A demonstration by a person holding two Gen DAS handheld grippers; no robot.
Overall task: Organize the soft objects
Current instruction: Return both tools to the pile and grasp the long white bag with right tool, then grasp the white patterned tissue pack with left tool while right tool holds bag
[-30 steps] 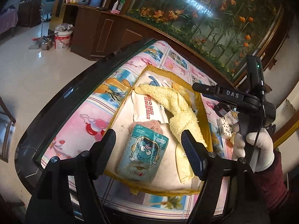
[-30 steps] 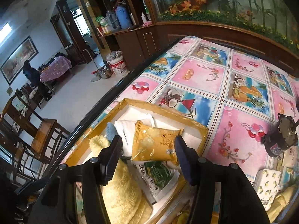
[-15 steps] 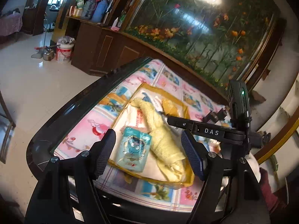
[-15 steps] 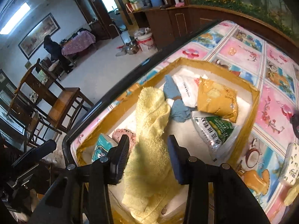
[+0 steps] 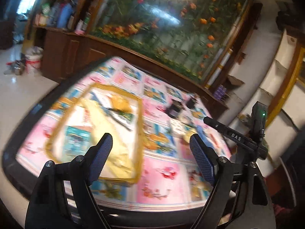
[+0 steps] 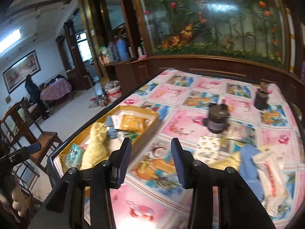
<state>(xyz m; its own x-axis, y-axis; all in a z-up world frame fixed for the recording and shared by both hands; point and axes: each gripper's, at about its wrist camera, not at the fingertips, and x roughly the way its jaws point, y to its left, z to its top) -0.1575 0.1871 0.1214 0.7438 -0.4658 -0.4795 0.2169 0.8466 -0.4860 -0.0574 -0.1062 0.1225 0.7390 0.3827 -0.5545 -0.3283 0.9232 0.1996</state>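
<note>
A yellow-rimmed tray (image 6: 154, 120) sits at the table's left and holds a yellow towel (image 6: 95, 147), a teal packet (image 6: 74, 154), an orange packet (image 6: 133, 122) and a blue cloth (image 6: 110, 129). My right gripper (image 6: 151, 153) hovers over the flowered tablecloth just right of the tray; its jaws are opening with nothing between them. Further right lie a blue cloth (image 6: 247, 164), a white packet (image 6: 270, 173) and a lemon-print packet (image 6: 207, 147). My left gripper (image 5: 152, 156) hangs above the tray's (image 5: 140, 133) near right corner, its jaws opening wide and empty. The left wrist view is blurred.
Two dark jar-like objects (image 6: 217, 120) (image 6: 261, 99) stand on the cloth behind the loose items. A dark cabinet with a flower mural (image 6: 209, 28) backs the table. Wooden chairs (image 6: 24, 129) and a person by a far table (image 6: 32, 89) are on the left.
Both grippers have drawn back from the tray and swung right. The right one has left the yellow towel lying in the tray. The left jaws stand wider.
</note>
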